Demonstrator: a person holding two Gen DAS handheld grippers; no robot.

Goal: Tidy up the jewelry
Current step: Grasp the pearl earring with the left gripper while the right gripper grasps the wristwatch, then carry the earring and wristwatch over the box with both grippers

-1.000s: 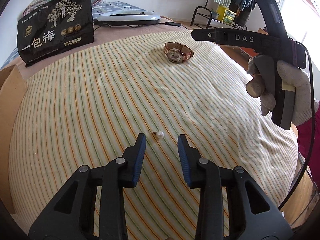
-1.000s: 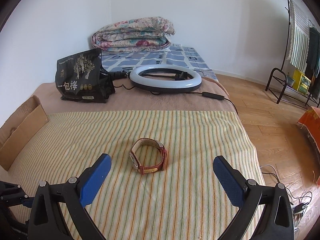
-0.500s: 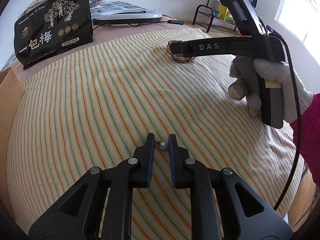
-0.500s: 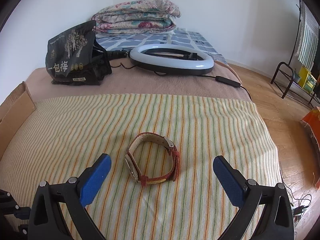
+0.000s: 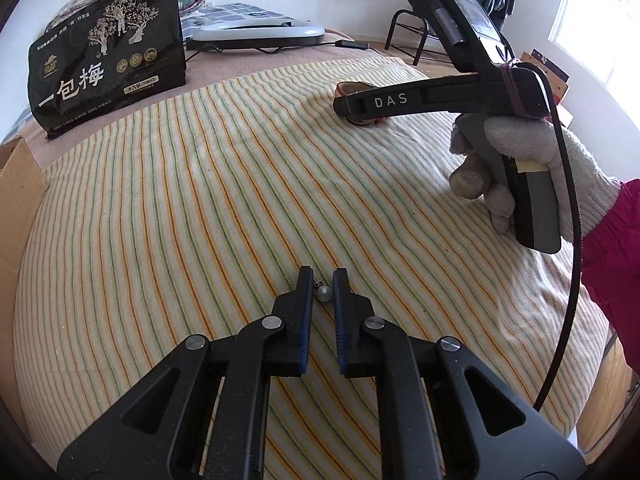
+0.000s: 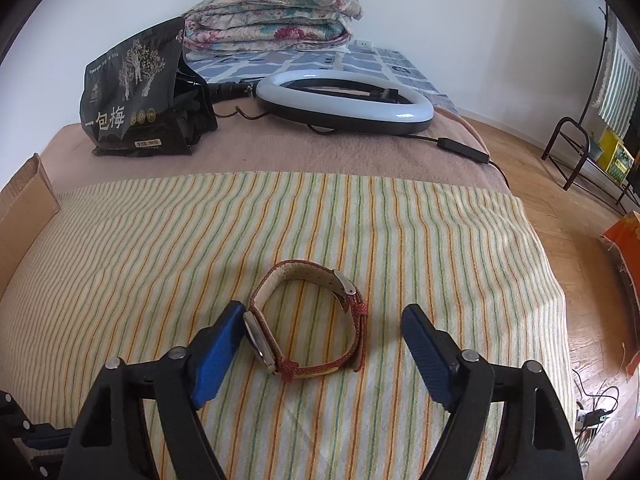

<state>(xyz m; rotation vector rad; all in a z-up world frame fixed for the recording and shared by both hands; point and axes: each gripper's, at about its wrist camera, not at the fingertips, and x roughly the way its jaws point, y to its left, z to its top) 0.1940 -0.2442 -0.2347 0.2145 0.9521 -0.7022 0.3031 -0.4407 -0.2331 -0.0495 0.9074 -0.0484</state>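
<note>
A small pearl earring lies on the striped cloth. My left gripper has its blue-padded fingers closed in on both sides of the pearl, with a thin gap still showing. A red-strapped wristwatch lies on its side on the cloth. My right gripper is open around it, its left pad next to the watch face, its right pad apart from the strap. In the left wrist view the right gripper's finger hides most of the watch.
A black snack bag and a ring light with its cable stand at the back. A folded quilt lies behind them. A cardboard box edges the left side. The bed drops to wooden floor on the right.
My left gripper has closed from wide open to nearly shut around the pearl earring. My right gripper has come forward and down until its open fingers straddle the watch.
</note>
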